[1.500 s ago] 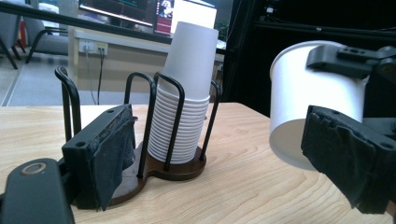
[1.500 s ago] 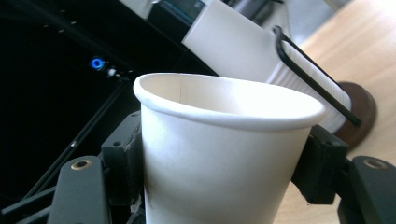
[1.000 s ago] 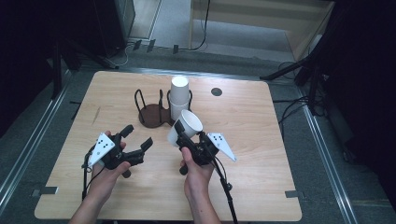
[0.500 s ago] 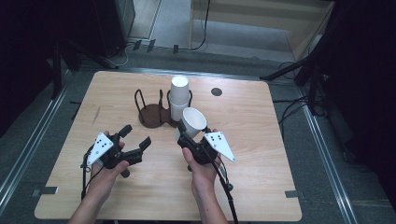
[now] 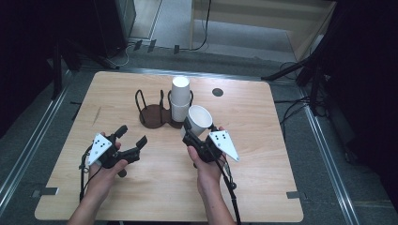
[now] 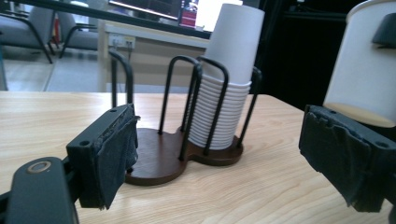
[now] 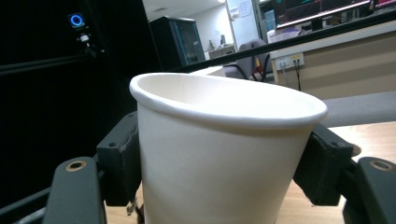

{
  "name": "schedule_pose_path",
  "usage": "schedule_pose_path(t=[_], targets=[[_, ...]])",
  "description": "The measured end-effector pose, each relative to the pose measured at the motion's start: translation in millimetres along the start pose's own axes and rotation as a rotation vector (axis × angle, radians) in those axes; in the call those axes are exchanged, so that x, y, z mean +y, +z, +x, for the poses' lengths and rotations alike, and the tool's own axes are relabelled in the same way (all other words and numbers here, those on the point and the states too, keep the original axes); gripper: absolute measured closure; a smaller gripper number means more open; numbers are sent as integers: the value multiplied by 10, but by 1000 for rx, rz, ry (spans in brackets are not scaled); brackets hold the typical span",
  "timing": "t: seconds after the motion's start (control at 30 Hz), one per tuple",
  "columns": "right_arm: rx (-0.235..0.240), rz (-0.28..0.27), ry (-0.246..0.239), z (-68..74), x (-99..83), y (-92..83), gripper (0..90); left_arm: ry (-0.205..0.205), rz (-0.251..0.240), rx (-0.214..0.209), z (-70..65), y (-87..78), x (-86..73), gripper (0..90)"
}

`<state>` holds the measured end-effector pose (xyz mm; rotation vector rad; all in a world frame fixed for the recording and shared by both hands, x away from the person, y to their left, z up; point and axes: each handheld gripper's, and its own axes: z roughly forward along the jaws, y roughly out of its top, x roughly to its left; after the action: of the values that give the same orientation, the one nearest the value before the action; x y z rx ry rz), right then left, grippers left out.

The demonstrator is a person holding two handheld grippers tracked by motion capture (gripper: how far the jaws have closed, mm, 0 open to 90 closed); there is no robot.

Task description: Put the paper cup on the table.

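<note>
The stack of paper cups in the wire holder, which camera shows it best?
The left gripper view: the stack of paper cups stands side-on, its nested rims plain between the wire holder loops. The high view shows the stack small, from above. In the right gripper view the held cup blocks that direction.

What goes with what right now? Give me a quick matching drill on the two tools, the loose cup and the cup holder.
1. left tool
2. right tool
3. loose paper cup
4. dark wire holder

a. carries an upside-down stack of cups on one side
b. open, nothing between its pads
c. shut on the cup
d. held mouth-up above the table

Pairs: 1-b, 2-c, 3-d, 4-a
</note>
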<state>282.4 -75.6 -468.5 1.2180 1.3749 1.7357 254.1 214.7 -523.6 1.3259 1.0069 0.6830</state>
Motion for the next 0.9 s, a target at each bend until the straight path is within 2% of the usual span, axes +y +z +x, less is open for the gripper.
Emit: schedule_pose_path(t=[0.17,0.27,0.3,0.4,0.5,0.7,0.9], targets=[[-25,3,-15,-113,29,45,278,18,-3,28,75,-12,-27,126],[-35,5,-21,-159,36,63,277,27,0,26,105,-24,-38,132],[-44,11,-36,-200,40,80,277,46,4,37,139,-35,-45,132],[-54,13,-45,-239,43,100,275,52,8,50,183,-50,-45,132],[-73,17,-51,-321,38,137,275,84,12,87,298,-104,-53,132],[-95,31,-54,-456,33,198,275,58,-12,158,467,-186,-92,137],[-120,32,-59,-566,58,252,272,67,26,170,551,-250,-114,137]])
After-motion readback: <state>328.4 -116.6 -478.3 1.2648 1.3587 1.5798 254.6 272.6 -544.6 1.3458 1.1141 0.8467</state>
